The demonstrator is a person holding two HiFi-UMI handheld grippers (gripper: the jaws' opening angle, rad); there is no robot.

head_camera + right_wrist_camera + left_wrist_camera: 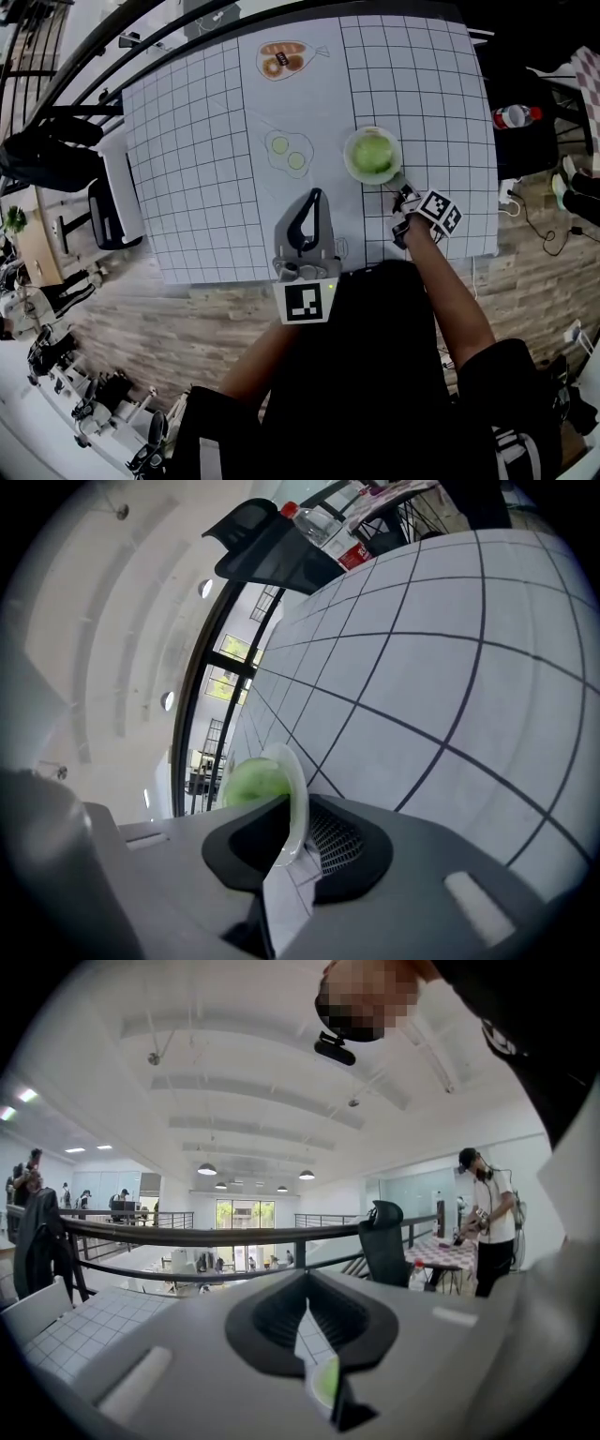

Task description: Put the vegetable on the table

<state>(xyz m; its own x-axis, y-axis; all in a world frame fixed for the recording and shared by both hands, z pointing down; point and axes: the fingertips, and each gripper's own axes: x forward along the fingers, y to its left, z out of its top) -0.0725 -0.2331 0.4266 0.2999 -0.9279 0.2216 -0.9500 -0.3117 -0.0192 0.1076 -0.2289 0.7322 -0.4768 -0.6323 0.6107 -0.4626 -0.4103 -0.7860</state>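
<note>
– White gridded mat [187,141] covers the table, with a railing and an open hall past its far edge. Starting at the left, what is your left gripper doing?

– My left gripper [315,195] hovers over the near edge of the mat. Its jaws are all but together with nothing in them, and it points far and up into the room. It is well to the left of the food.

– And the vegetable?

– The vegetable [373,155], a pale green leafy lump, sits in a white bowl [300,794] right of centre on the mat. My right gripper [404,194] is at the bowl's near-right side, jaws narrow and pinching the rim, one pad inside and one outside. The vegetable lies just far and left of that tool, so I judge the coming move belongs to the right hand. I can make out no long axis on the lump.

– Any writing?

– None readable. Drawings of bread [281,61] and cucumber slices [286,150] are printed on the mat. A bottle [514,116] beyond the right edge has a red label too small to read.
</note>
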